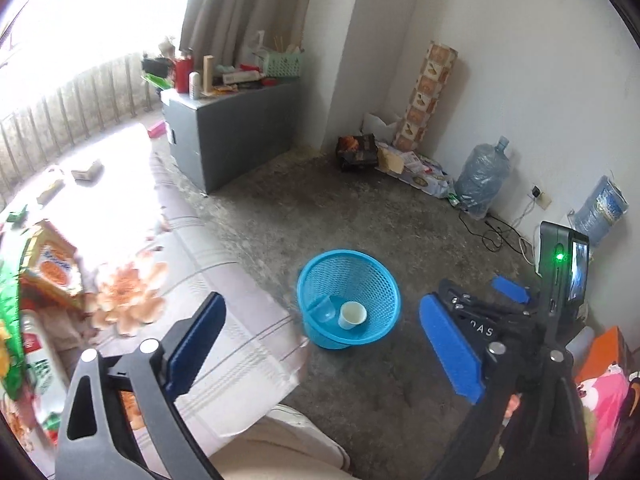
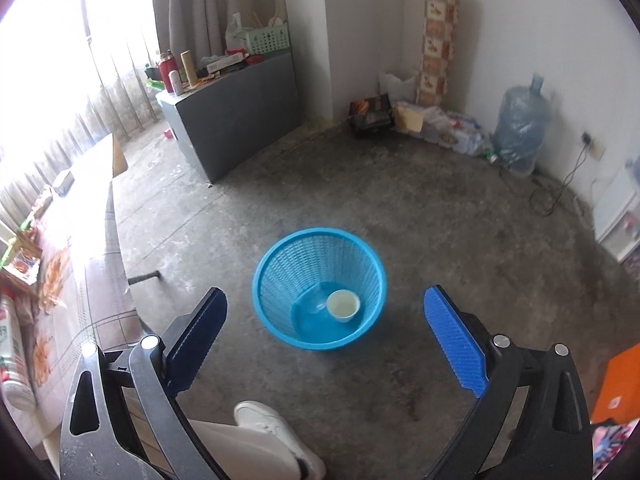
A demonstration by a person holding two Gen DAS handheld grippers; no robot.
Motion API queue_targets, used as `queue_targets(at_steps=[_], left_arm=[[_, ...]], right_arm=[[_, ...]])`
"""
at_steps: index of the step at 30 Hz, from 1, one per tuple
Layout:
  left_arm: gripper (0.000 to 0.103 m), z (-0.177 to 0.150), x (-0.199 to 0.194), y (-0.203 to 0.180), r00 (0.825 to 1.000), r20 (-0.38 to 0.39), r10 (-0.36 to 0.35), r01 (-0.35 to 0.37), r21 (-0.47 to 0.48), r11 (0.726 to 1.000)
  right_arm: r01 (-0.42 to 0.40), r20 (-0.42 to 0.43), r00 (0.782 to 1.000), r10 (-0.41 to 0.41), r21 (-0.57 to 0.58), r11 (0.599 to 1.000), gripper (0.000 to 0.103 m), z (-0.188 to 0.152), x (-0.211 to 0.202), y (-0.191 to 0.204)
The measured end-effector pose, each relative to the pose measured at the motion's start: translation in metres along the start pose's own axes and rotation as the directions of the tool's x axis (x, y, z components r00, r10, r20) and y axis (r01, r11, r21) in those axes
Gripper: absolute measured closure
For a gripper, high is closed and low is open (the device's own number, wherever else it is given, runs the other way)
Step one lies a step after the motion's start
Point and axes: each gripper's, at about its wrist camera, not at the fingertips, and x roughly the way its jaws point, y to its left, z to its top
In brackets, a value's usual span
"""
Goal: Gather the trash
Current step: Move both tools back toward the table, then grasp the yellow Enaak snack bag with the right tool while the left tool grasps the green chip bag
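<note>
A blue mesh basket (image 1: 384,284) (image 2: 288,268) stands on the concrete floor. A white paper cup (image 1: 352,314) (image 2: 343,305) and a clear plastic cup (image 1: 322,310) (image 2: 316,306) lie at its bottom. My left gripper (image 1: 324,344) hangs above and in front of the basket, jaws wide open with nothing between them. My right gripper (image 2: 326,340) is held over the basket's near side, also wide open and empty. In the left wrist view the right gripper's body (image 1: 480,320) and its camera unit (image 1: 564,272) show just right of the basket.
A table with a floral cloth (image 1: 224,280) (image 2: 80,280) stands left of the basket, with snack packets (image 1: 52,268) and a bottle (image 1: 40,360) on it. A person's leg and white shoe (image 2: 272,424) are close below. Grey cabinet (image 1: 232,132), water jug (image 1: 484,176) and cables (image 1: 496,232) line the walls.
</note>
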Motion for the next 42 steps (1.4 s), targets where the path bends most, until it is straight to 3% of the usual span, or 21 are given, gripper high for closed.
queue_targets(at_steps=[3,6,9,14,18,24,27,30,35,39,42], left_arm=[[0.006,-0.006,-0.023,0.015,0.999,0.022,0.035,-0.035,-0.025,0.999],[0.006,-0.009,-0.039,0.035,0.999,0.03,0.026,-0.024,-0.071,0.997],[0.006,-0.014,-0.056,0.053,0.998,0.037,0.045,-0.04,-0.13,0.991],[0.006,-0.026,-0.087,0.085,0.992,0.083,0.091,-0.074,-0.196,0.978],[0.006,-0.04,-0.105,0.115,0.987,0.122,0.104,-0.069,-0.264,0.962],[0.006,-0.064,-0.139,0.159,0.97,0.185,0.159,-0.088,-0.342,0.936],[0.006,-0.074,-0.154,0.178,0.953,0.204,0.223,-0.139,-0.359,0.923],[0.006,-0.083,-0.162,0.195,0.939,0.211,0.272,-0.184,-0.361,0.914],[0.006,-0.094,-0.165,0.219,0.926,0.202,0.317,-0.227,-0.371,0.9],[0.006,-0.101,-0.166,0.23,0.917,0.203,0.344,-0.256,-0.361,0.897],[0.006,-0.107,-0.165,0.24,0.917,0.195,0.349,-0.261,-0.369,0.892]], right_arm=[[0.031,0.032,0.999,-0.029,-0.061,0.998,0.008,-0.001,-0.01,0.013],[0.083,0.079,0.994,-0.073,-0.131,0.988,0.008,-0.004,-0.019,0.028],[0.084,0.104,0.992,-0.066,-0.182,0.98,0.008,-0.005,-0.025,0.042],[0.008,0.151,0.988,0.029,-0.235,0.972,0.008,-0.005,-0.04,0.059],[-0.159,0.17,0.965,0.202,-0.239,0.958,0.008,-0.003,-0.05,0.065],[-0.412,0.117,0.891,0.438,-0.194,0.89,0.008,0.006,-0.05,0.086],[-0.538,0.03,0.835,0.549,-0.168,0.826,0.008,0.009,-0.04,0.104],[-0.639,-0.061,0.768,0.637,-0.139,0.757,0.015,0.01,-0.028,0.126],[-0.732,-0.187,0.677,0.712,-0.075,0.677,0.026,-0.001,-0.018,0.168],[-0.74,-0.228,0.669,0.708,-0.108,0.664,0.034,-0.002,-0.017,0.196],[-0.766,-0.269,0.635,0.724,-0.101,0.635,0.039,0.0,-0.012,0.213]])
